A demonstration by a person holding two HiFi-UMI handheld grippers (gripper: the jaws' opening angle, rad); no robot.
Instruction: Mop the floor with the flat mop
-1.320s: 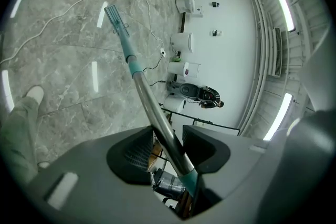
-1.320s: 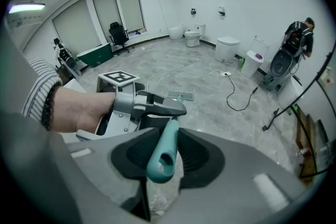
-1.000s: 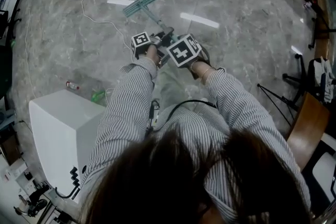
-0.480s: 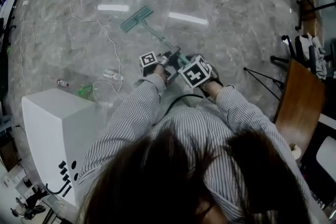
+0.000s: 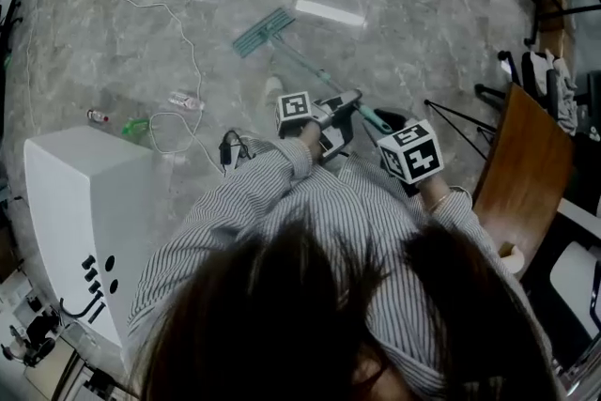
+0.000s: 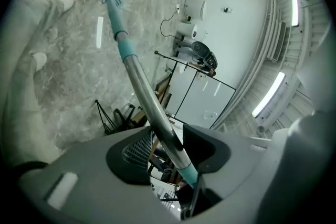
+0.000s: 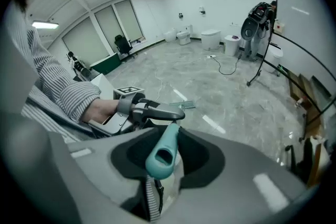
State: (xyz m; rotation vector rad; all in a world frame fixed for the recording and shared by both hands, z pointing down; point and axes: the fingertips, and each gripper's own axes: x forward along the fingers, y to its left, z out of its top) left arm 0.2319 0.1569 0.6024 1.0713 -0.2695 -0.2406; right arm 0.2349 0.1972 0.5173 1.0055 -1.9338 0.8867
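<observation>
Mop (image 6: 143, 89), with flat teal head, silver pole and teal grip, is clamped on the pole by left gripper (image 6: 176, 147) and at the grip by right gripper (image 7: 163, 152).

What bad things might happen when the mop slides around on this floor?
The teal flat mop might snag the thin white cable lying on the grey marble floor to its left and drag it. The small clear plastic bottle beside that cable may get knocked away. The left gripper and right gripper both clamp the mop's pole, so a slip looks less likely.
</observation>
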